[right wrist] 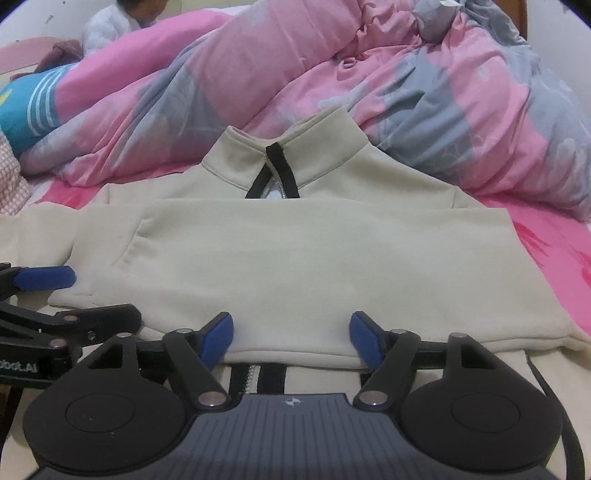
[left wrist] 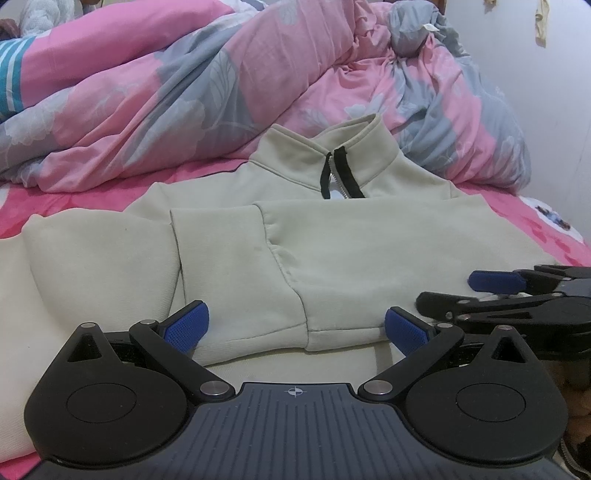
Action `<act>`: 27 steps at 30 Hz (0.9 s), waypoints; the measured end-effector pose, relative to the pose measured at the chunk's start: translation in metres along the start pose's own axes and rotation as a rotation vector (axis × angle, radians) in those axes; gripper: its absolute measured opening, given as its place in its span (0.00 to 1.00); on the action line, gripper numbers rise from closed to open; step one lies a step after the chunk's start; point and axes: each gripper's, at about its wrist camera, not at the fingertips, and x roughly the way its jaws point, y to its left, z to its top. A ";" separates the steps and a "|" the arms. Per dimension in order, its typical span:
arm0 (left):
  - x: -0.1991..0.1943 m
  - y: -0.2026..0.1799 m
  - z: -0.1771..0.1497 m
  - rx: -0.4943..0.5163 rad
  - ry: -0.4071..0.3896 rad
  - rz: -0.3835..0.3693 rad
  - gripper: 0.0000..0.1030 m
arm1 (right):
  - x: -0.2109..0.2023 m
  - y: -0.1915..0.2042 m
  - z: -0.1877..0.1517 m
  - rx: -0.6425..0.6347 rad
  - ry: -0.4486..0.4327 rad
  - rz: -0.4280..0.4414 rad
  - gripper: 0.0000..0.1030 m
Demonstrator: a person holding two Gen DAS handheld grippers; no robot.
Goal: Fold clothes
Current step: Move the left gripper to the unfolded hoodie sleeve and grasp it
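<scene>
A cream zip-neck sweatshirt lies flat on the pink bed sheet, its collar pointing away from me. A panel of it is folded across the chest up to the foot of the black-trimmed zipper. My left gripper is open over the near folded edge, with cloth lying between its blue pads. My right gripper is also open astride the near fold, and its pads are not pinching the cloth. Each gripper shows in the other's view, the right gripper at the right edge and the left gripper at the left edge.
A pink and grey flowered duvet is heaped just behind the collar. A person lies at the far left of the bed beside a teal striped cloth. Bare pink sheet shows right of the sweatshirt, and a white wall stands beyond.
</scene>
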 end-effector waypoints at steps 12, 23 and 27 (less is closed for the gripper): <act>-0.098 0.032 -0.006 -0.193 -0.150 0.120 1.00 | 0.001 -0.006 -0.007 0.038 -0.040 0.030 0.75; -0.284 0.170 -0.016 -0.173 -0.252 0.620 0.98 | 0.000 -0.011 -0.008 0.066 -0.049 0.050 0.76; -0.308 0.235 -0.026 -0.221 -0.237 0.600 0.97 | 0.000 -0.012 -0.008 0.069 -0.049 0.053 0.76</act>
